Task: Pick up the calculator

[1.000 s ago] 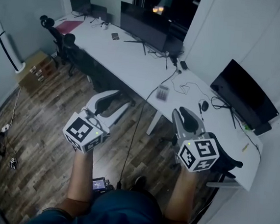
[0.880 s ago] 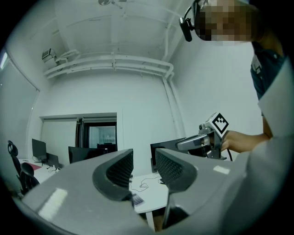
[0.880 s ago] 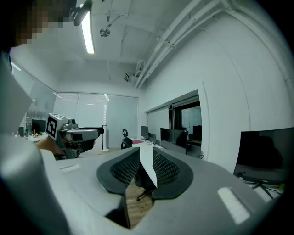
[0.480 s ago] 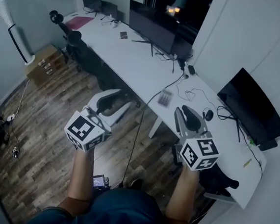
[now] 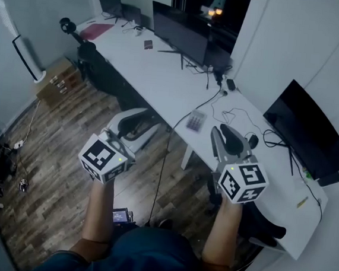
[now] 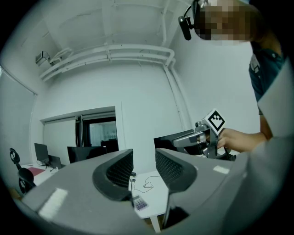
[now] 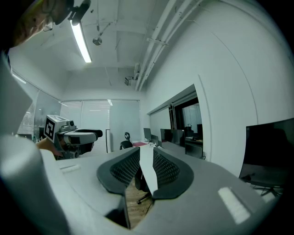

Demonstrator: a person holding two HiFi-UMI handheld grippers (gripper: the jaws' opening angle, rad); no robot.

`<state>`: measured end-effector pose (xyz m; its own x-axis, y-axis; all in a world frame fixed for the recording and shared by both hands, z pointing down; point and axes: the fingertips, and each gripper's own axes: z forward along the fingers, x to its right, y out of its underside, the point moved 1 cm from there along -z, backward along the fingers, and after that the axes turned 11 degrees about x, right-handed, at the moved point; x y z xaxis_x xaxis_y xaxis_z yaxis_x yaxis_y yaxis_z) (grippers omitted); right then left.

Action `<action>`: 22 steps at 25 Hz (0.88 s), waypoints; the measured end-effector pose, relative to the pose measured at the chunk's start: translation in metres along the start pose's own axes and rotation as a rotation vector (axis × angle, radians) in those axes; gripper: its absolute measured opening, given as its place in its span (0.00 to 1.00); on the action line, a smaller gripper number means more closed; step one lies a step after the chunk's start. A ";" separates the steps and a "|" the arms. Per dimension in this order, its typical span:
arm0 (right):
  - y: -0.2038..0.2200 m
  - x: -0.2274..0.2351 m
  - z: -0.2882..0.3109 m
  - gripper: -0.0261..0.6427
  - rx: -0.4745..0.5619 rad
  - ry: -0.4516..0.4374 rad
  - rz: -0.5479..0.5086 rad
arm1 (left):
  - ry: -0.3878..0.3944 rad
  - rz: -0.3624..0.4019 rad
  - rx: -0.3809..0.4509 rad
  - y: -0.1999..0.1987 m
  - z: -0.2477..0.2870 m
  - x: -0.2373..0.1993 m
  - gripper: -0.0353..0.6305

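Note:
The calculator (image 5: pixel 195 122) is small and grey and lies flat near the front edge of the long white desk (image 5: pixel 163 78). It also shows low between the left jaws as the calculator (image 6: pixel 139 203). My left gripper (image 5: pixel 132 121) hangs open over the floor, short of the desk and left of the calculator. Just right of the calculator, my right gripper (image 5: pixel 228 141) is open at the desk's edge. Nothing is held in the left gripper (image 6: pixel 144 167) or the right gripper (image 7: pixel 146 166); both stand apart from the calculator.
On the desk stand a wide monitor (image 5: pixel 179 34) and a second monitor (image 5: pixel 304 130), with a mouse (image 5: pixel 251 138) and loose cables (image 5: pixel 231 114) close to the calculator. Office chairs (image 5: pixel 98 65) and a cardboard box (image 5: pixel 54 79) stand on the wood floor at left.
The view has shifted slightly and the calculator now sits a little lower and nearer. Both grippers keep about the same pose and opening.

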<state>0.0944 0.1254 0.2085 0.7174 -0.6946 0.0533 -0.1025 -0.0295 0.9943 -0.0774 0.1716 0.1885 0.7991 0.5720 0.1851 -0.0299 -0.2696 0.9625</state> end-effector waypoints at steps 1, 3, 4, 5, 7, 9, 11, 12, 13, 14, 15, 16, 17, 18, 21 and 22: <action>0.001 0.004 -0.001 0.16 0.000 0.003 0.004 | 0.002 -0.005 -0.008 0.001 0.004 0.002 0.28; 0.004 0.012 -0.004 0.16 -0.001 0.011 0.012 | 0.006 -0.014 -0.017 0.003 0.011 0.006 0.28; 0.006 0.015 -0.005 0.16 -0.001 0.016 0.015 | 0.011 -0.014 -0.015 0.005 0.015 0.007 0.28; 0.008 0.017 -0.005 0.16 -0.003 0.021 0.017 | 0.018 -0.012 -0.011 0.007 0.017 0.007 0.28; 0.011 0.020 -0.004 0.16 -0.010 0.031 0.019 | 0.035 -0.011 -0.005 0.012 0.023 0.005 0.28; 0.015 0.023 -0.003 0.16 -0.021 0.047 0.019 | 0.053 -0.023 -0.005 0.017 0.030 0.003 0.28; 0.017 0.026 -0.002 0.16 -0.030 0.067 0.015 | 0.075 -0.037 0.003 0.021 0.039 0.000 0.28; 0.017 0.028 0.000 0.16 -0.033 0.079 0.011 | 0.089 -0.043 0.010 0.023 0.044 -0.003 0.28; 0.017 0.031 0.001 0.16 -0.036 0.093 0.005 | 0.105 -0.049 0.018 0.025 0.050 -0.005 0.28; 0.017 0.033 0.004 0.16 -0.038 0.107 -0.002 | 0.123 -0.054 0.027 0.027 0.057 -0.007 0.28; 0.016 0.036 0.006 0.16 -0.040 0.122 -0.010 | 0.143 -0.060 0.035 0.029 0.064 -0.010 0.28; 0.015 0.038 0.009 0.16 -0.042 0.137 -0.018 | 0.163 -0.066 0.045 0.030 0.072 -0.012 0.28; 0.013 0.040 0.011 0.16 -0.043 0.151 -0.026 | 0.181 -0.073 0.056 0.030 0.079 -0.015 0.28; 0.011 0.043 0.014 0.16 -0.044 0.166 -0.034 | 0.198 -0.079 0.069 0.030 0.086 -0.019 0.28; 0.003 0.049 0.025 0.16 -0.047 0.215 -0.051 | 0.243 -0.097 0.094 0.027 0.104 -0.034 0.28; 0.002 0.051 0.030 0.16 -0.053 0.228 -0.055 | 0.249 -0.104 0.097 0.027 0.108 -0.041 0.28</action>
<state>0.1107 0.0683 0.2103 0.8585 -0.5127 0.0123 -0.0268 -0.0208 0.9994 -0.0458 0.0573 0.1854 0.6225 0.7699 0.1408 0.1116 -0.2654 0.9577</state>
